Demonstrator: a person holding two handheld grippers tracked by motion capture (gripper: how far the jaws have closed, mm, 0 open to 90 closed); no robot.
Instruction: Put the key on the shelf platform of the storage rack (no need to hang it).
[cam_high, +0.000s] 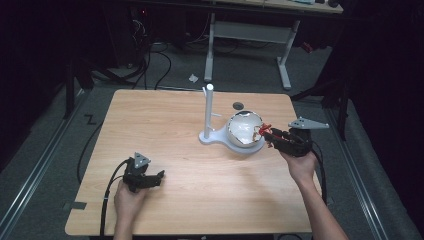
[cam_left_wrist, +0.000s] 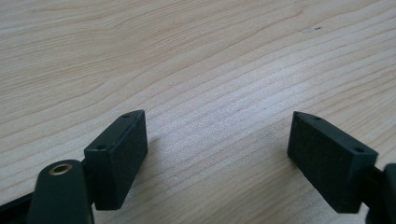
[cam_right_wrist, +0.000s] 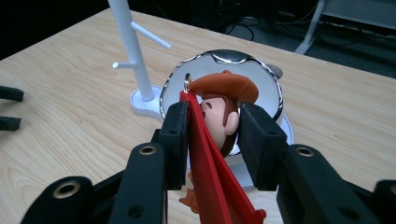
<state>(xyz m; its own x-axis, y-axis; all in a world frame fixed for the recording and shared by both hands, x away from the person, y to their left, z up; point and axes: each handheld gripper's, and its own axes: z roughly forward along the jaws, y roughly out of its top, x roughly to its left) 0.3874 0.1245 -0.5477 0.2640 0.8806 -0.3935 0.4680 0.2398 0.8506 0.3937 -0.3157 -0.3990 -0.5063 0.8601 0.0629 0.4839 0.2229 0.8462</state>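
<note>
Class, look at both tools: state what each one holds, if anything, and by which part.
The right tool grips a small cowboy figure keychain with a brown hat and red strap by its head. The left tool is open over the wooden table, holding nothing.

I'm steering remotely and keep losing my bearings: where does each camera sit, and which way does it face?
High view: above the person's side, looking forward and down on the table; forearms, left claw, right claw.
Left gripper view: rides the left claw, facing bare wood between open jaws.
Right gripper view: rides the right claw, shut on a cowboy figure, facing the bowl and white stand.
Shared: high and right gripper views both show bowl and stand.
</note>
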